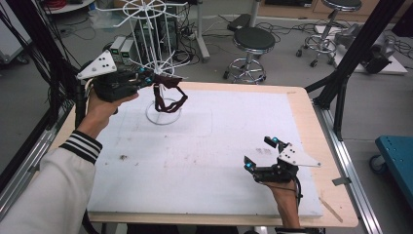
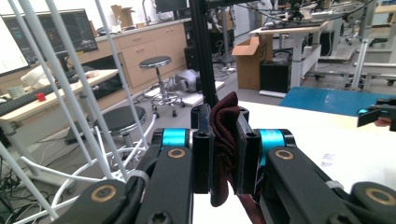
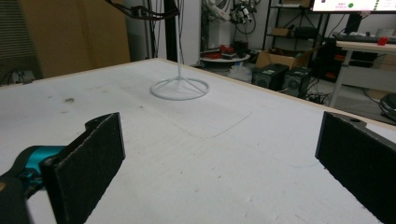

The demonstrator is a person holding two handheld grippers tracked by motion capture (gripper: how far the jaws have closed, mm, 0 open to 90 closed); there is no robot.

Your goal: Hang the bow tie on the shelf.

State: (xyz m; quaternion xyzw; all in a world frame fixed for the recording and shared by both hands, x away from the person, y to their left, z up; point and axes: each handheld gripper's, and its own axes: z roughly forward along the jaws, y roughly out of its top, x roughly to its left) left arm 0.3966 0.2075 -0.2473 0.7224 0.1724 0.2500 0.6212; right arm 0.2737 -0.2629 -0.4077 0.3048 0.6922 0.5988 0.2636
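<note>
The left gripper (image 1: 146,77) clamped a dark red band (image 2: 223,140) between closed jaws beside the white wire rack (image 1: 155,36). Hanging it seemed in hand; hooking a prong came next. The right gripper (image 1: 261,153) stood open, empty.

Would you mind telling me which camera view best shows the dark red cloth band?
The high view: the dark red cloth band hangs as a whole loop from the left gripper beside the white wire rack. The left gripper view shows just the bunched part pinched between the jaws; the right gripper view catches it far off at the top edge.

Two grippers (image 1: 151,78) (image 1: 259,153), one rack (image 1: 158,48), one cloth (image 1: 170,95), two stools (image 1: 253,41).
</note>
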